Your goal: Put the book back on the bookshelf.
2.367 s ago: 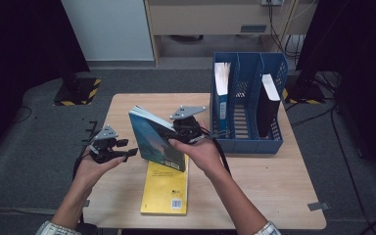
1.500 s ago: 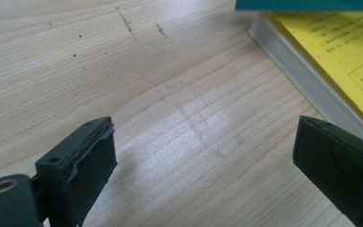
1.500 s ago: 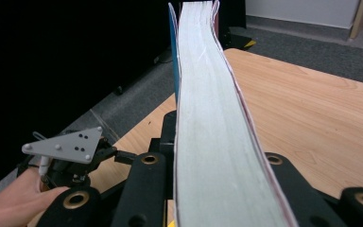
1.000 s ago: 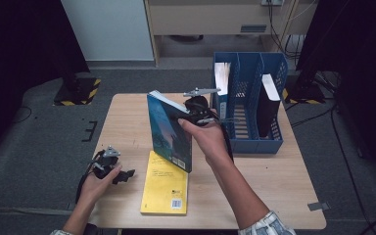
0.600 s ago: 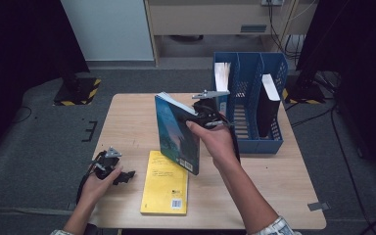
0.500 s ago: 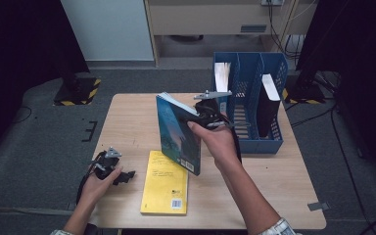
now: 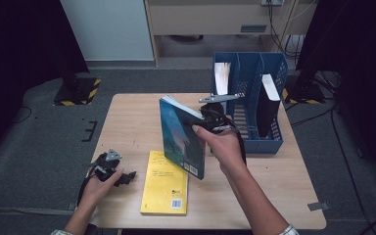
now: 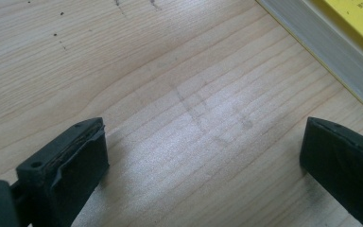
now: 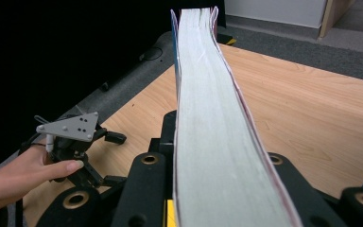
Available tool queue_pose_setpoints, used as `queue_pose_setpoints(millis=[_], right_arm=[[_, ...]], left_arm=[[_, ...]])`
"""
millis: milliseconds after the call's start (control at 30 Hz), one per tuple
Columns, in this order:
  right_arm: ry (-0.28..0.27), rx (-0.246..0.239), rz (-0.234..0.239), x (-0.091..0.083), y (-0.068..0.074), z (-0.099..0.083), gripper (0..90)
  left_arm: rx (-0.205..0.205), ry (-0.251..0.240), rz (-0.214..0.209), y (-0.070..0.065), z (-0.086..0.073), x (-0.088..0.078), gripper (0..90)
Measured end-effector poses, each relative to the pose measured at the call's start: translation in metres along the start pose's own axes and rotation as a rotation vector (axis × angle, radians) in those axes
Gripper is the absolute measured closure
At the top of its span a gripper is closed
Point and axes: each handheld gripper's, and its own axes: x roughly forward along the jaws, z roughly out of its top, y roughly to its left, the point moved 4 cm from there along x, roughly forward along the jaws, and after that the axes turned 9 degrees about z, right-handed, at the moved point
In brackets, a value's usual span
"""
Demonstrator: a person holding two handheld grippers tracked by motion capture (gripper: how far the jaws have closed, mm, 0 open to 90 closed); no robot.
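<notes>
Right gripper is clamped on an upright blue book, held left of the blue file rack above the table.

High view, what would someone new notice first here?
A teal book held upright above the table's middle, clamped in the right hand-held gripper. Beside it stands a blue file rack at the table's right edge, and a yellow book lies flat near the front, with the open left hand-held gripper next to it.
</notes>
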Motion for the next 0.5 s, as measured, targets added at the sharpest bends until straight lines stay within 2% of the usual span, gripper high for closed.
queue_pose_setpoints(millis=[500], right_arm=[[-0.013,0.015,-0.008,-0.02,-0.005,-0.006,73.7]], left_arm=[[0.01,-0.006,0.004,0.0,-0.001,0.0,0.0]])
